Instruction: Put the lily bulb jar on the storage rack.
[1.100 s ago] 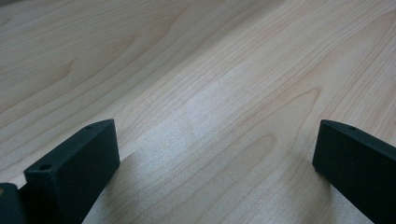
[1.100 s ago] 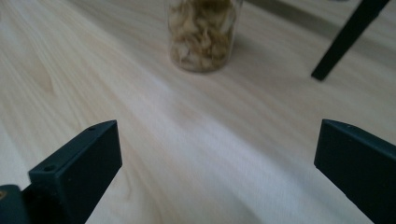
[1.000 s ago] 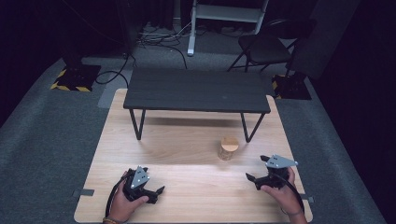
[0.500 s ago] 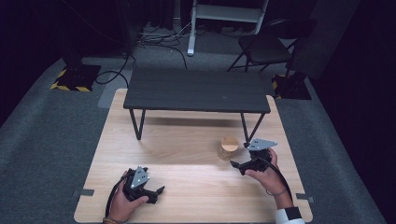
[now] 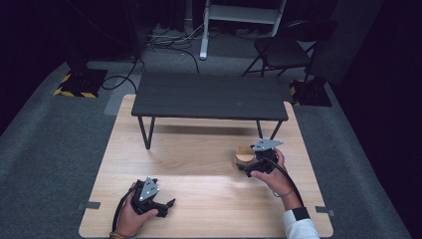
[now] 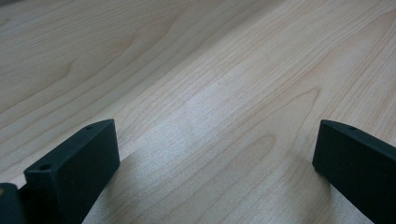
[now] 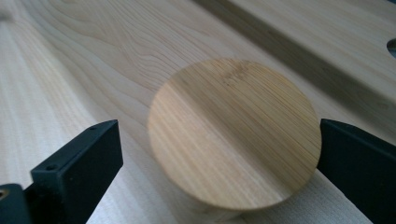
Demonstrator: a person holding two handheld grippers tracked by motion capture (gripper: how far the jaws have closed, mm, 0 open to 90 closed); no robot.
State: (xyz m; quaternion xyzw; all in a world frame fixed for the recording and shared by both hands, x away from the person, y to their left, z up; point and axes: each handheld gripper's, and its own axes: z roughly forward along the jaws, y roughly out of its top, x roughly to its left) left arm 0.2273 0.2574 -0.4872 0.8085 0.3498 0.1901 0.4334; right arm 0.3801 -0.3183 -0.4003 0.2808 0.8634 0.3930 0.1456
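Note:
A round bamboo-topped piece (image 5: 244, 152) stands on the pale wooden tabletop (image 5: 199, 149), right of centre, just in front of a low black bench (image 5: 209, 94). My right gripper (image 5: 241, 166) is at it from the near right side, open. In the right gripper view the round bamboo top (image 7: 233, 135) lies between the two jaws of the right gripper (image 7: 218, 126); the right jaw is at its rim and the left jaw stands apart from it. My left gripper (image 5: 168, 206) rests near the front left of the tabletop. It is open over bare wood (image 6: 217, 126).
The black bench's legs (image 5: 145, 132) stand on the tabletop behind both grippers. A dark chair (image 5: 281, 50) and cables (image 5: 164, 42) lie on the grey floor beyond the table. Tape tabs (image 5: 88, 205) mark the table's front corners.
My right gripper has moved forward and left from the table's front right area up to the bamboo piece, with its jaws now on either side of it. The left gripper has stayed put.

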